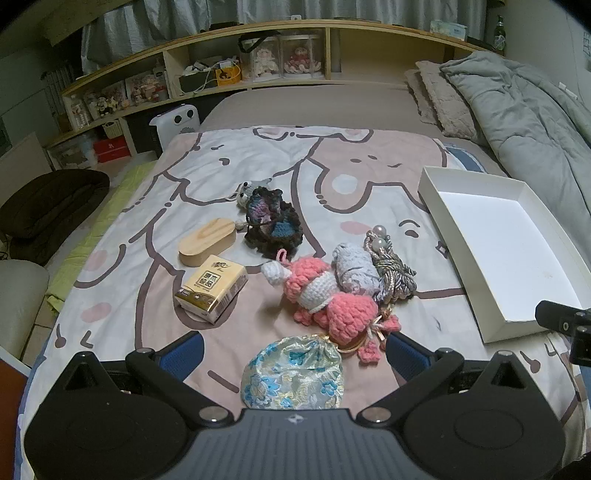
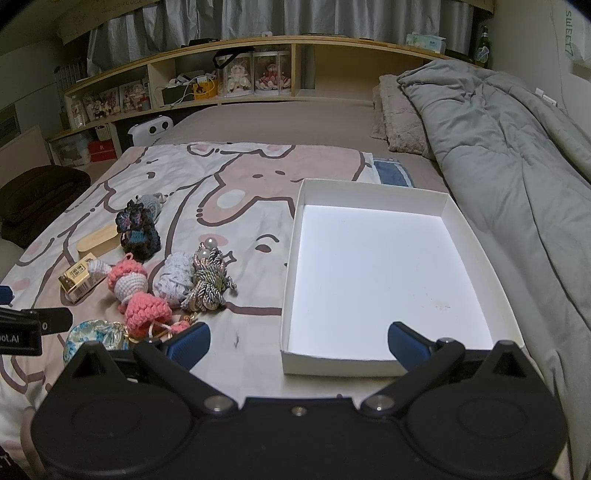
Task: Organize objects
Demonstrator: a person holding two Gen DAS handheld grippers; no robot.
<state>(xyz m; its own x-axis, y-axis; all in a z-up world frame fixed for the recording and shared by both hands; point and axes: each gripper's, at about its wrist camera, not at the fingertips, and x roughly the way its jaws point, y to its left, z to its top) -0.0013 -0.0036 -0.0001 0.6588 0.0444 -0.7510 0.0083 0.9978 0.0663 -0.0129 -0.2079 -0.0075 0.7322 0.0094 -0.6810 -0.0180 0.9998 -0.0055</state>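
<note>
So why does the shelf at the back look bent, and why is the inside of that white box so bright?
Left wrist view: the wide lens bows the wooden shelf into an arc and darkens the corners. Right wrist view: same curve in the shelf, and the white box floor is overexposed to a flat glow, while the toys beside it stay dim but sharp.

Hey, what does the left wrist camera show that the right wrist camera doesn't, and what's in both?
Only the left wrist view shows the whole flowered blue satin drawstring pouch between the open left claw, and the full top of the oval wooden box.

Only the right wrist view shows the entire shallow white cardboard tray, empty, with the open right claw over its near edge.

Both show the pink crocheted doll, yellow tissue pack, dark crocheted piece and cartoon-print bedspread.
</note>
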